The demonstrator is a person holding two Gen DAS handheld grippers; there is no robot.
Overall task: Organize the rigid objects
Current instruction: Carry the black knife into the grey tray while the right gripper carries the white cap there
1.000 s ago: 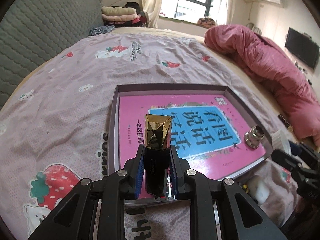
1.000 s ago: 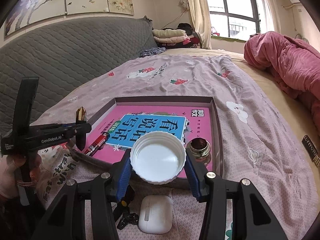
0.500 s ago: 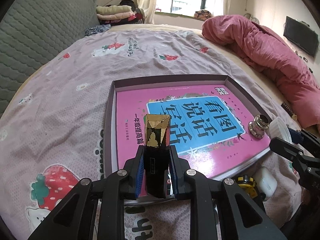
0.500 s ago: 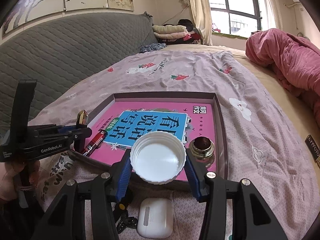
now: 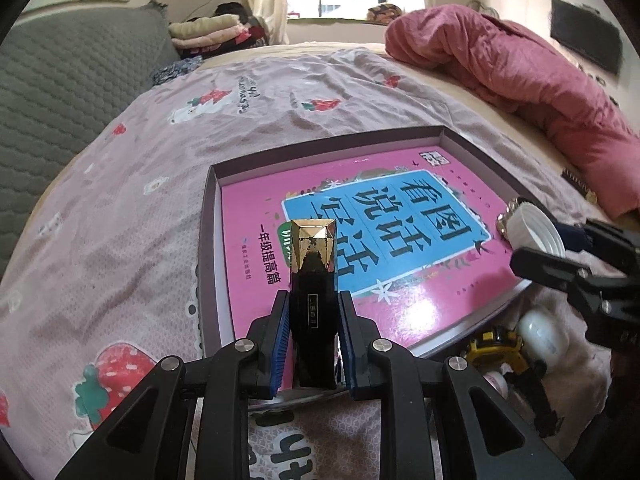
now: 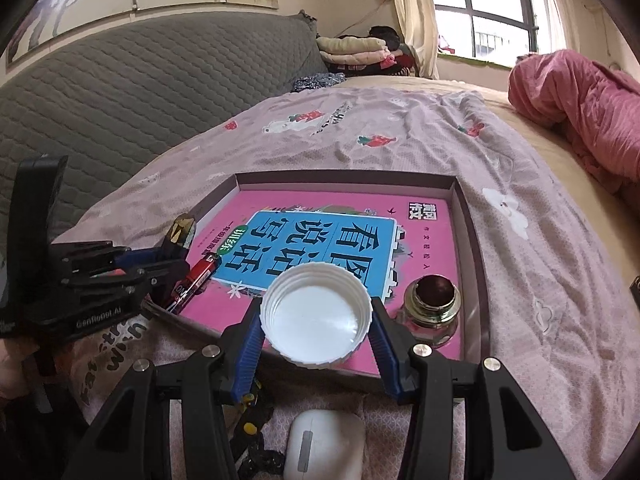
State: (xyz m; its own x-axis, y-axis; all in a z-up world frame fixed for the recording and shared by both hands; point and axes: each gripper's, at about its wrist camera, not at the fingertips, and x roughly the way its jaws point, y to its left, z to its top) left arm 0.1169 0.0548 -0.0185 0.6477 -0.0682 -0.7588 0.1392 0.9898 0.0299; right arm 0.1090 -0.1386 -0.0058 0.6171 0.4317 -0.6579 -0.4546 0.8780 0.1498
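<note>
My left gripper (image 5: 313, 312) is shut on a black lipstick tube with a gold faceted cap (image 5: 313, 280), held over the near left edge of a shallow grey box tray (image 5: 208, 240) lined with a pink book (image 5: 360, 240). My right gripper (image 6: 316, 320) is shut on a white screw cap (image 6: 316, 316), open side up, above the tray's near edge (image 6: 474, 248). In the right wrist view the left gripper (image 6: 176, 254) comes in from the left with the lipstick (image 6: 180, 234). In the tray lie a red lighter (image 6: 196, 280) and a small metal-rimmed jar (image 6: 434, 306).
A white earbud case (image 6: 324, 444) and a yellow-black tape measure (image 5: 496, 348) lie on the bedsheet in front of the tray. A pink quilt (image 5: 520, 92) is bunched at the right. Grey headboard (image 6: 140, 92) and folded clothes (image 6: 360, 50) stand behind.
The left gripper has rolled a little with the lipstick. The right gripper with the white cap has moved forward and slightly down over the tray's near edge, closer to the jar.
</note>
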